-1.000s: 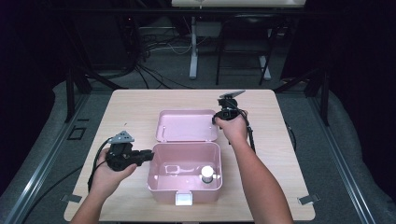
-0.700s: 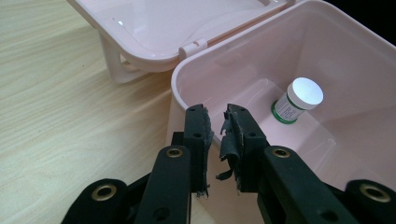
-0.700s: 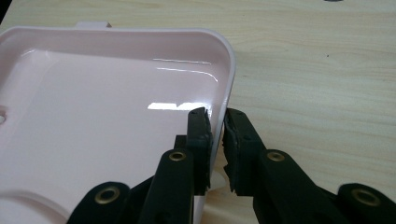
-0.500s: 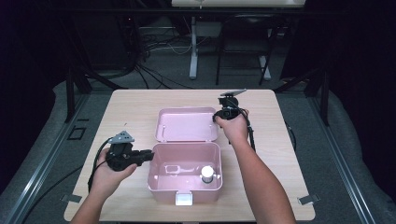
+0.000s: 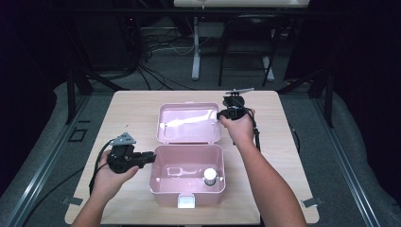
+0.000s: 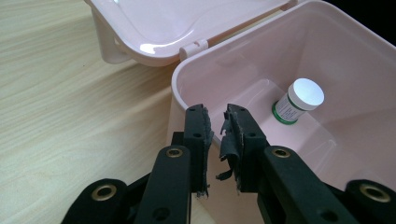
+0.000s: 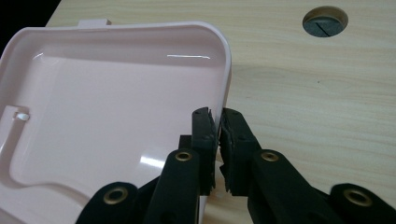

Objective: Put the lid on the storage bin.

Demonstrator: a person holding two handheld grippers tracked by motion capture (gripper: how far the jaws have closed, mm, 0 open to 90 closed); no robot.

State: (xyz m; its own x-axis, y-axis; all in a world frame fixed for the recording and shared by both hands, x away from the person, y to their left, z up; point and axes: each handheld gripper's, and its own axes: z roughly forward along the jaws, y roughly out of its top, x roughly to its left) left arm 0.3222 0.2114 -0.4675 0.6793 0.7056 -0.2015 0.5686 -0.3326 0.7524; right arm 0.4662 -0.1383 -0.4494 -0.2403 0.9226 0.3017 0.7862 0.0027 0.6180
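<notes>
Right gripper [image 7: 215, 122] jaws have just been closing onto pink plastic box's [image 5: 187, 196] lid rim [image 7: 227, 70], likely to shut it; left gripper [image 6: 219, 125] clamps the wall, steadying.

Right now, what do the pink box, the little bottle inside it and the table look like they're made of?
The pink box looks like moulded plastic with a glossy finish: rounded corners, bright highlights on its open lid. The little bottle seems plastic too, with a smooth white cap and a green-edged label; its body is hard to judge. The table shows pale wood grain, matte, possibly laminate rather than solid wood.
</notes>
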